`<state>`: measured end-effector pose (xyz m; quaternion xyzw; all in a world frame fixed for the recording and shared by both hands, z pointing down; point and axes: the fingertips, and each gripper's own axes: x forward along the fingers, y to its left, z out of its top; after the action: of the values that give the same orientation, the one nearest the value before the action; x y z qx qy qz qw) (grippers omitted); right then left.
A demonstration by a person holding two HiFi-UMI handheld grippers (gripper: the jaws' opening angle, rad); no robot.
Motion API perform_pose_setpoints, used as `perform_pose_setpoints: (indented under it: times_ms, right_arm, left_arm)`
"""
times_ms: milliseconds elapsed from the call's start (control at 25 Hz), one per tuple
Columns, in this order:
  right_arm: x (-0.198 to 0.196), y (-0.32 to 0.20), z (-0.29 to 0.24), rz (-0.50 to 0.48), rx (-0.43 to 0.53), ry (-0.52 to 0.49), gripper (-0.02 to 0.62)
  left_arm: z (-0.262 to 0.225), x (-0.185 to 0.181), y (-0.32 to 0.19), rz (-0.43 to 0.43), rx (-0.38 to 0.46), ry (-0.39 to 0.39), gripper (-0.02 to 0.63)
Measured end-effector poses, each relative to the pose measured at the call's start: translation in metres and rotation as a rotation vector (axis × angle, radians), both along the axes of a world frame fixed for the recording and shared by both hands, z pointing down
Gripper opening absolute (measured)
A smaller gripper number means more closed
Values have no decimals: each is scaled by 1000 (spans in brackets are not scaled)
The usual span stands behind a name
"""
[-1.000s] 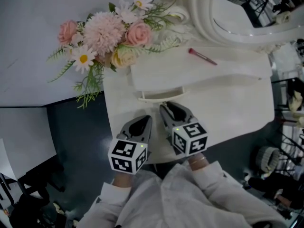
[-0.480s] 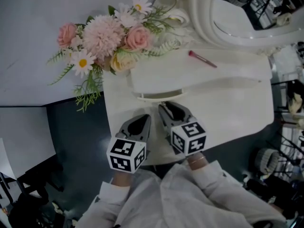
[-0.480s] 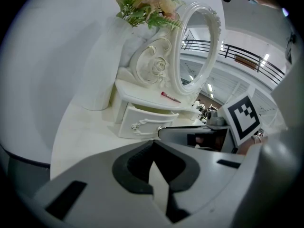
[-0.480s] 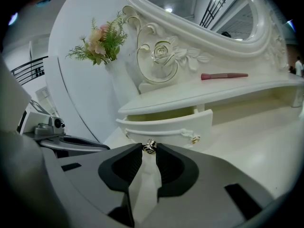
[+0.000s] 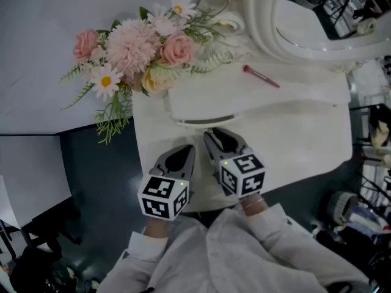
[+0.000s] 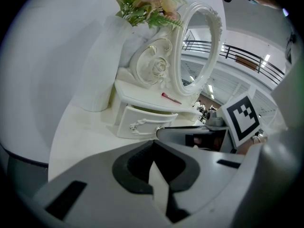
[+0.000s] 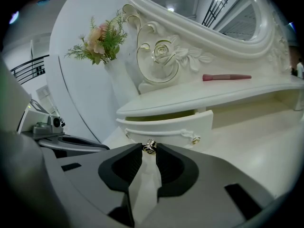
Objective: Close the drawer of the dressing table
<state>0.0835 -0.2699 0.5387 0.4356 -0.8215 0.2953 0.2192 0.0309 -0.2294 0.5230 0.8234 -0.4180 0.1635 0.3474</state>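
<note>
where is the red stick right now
In the head view, the red stick lies on the dressing table top, right of the flowers, in front of the mirror.

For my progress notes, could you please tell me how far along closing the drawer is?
Looks done: the drawer sits most of the way in, with a narrow gap under the table top. In hand: the right gripper is closed on the knob. Left to do: pushing it flush and letting go. The left gripper is shut, empty.
</note>
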Motion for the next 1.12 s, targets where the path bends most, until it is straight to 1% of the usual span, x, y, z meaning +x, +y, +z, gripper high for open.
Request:
perform_pose_setpoints:
  times_ms: [400,1120]
  right_arm:
    - [0,-6,0,-12,1,-6,91]
    - [-1,-22,-2,-12,7,-3,91]
  left_arm:
    - [0,-1,-8,-25,-3,6,6]
    - [-3,-4,-21,-34,3,14,5]
